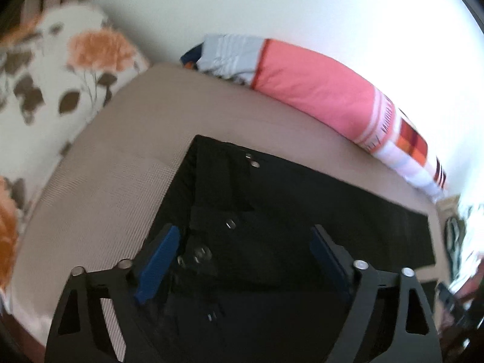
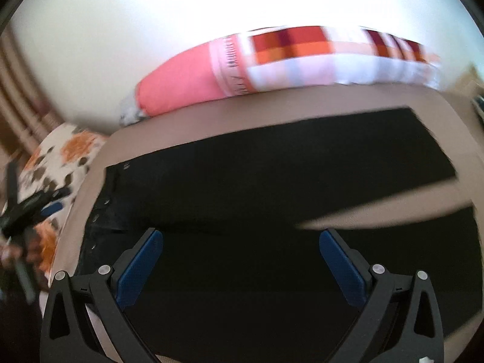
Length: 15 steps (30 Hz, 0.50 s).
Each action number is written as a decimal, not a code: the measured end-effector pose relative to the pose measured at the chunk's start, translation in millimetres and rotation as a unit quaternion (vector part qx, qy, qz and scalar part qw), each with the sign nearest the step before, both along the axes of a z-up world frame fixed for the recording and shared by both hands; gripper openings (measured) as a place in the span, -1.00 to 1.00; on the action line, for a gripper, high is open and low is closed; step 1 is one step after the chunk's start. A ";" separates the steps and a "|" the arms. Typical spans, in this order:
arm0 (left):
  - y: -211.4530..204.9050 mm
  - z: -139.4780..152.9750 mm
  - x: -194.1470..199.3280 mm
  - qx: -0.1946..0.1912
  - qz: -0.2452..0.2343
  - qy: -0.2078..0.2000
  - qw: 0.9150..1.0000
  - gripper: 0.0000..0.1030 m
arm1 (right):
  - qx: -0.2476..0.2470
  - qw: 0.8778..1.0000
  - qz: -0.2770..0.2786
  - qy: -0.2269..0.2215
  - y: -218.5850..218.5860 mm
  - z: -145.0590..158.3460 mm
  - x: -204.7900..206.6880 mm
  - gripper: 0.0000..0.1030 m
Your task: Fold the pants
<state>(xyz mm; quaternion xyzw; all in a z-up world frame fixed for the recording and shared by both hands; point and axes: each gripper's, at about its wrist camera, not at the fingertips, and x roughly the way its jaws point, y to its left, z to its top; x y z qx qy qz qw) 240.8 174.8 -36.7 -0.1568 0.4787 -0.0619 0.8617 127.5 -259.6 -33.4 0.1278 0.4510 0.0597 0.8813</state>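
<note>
Black pants [image 2: 257, 187] lie flat across the bed [image 1: 99, 187] for folding, under both grippers' wide-open, empty fingers [image 1: 157, 260].

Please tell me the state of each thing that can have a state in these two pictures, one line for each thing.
Black fabric pants: spread flat on the beige bed surface, legs apart in a V, not folded.
Left gripper: open, blue fingers above the waist area, gripping nothing.
Right gripper: open above the pants, gripping nothing.
Long pink pillow with checked end: lying along the far bed edge.
White pillow with orange flowers: lying at the bed's end.
</note>
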 end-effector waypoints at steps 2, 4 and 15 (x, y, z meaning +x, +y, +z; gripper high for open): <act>14.6 -14.0 20.1 -0.036 0.005 0.018 0.999 0.42 | 0.010 1.000 0.023 0.004 7.1 -4.0 13.1 1.00; 26.8 -27.9 39.4 -0.060 0.009 0.032 0.998 0.34 | 0.031 0.999 0.036 0.014 12.4 -10.6 26.0 1.00; 68.2 -88.0 123.1 -0.161 -0.008 0.088 0.983 0.04 | 0.094 0.994 0.034 0.050 37.1 -43.4 89.7 1.00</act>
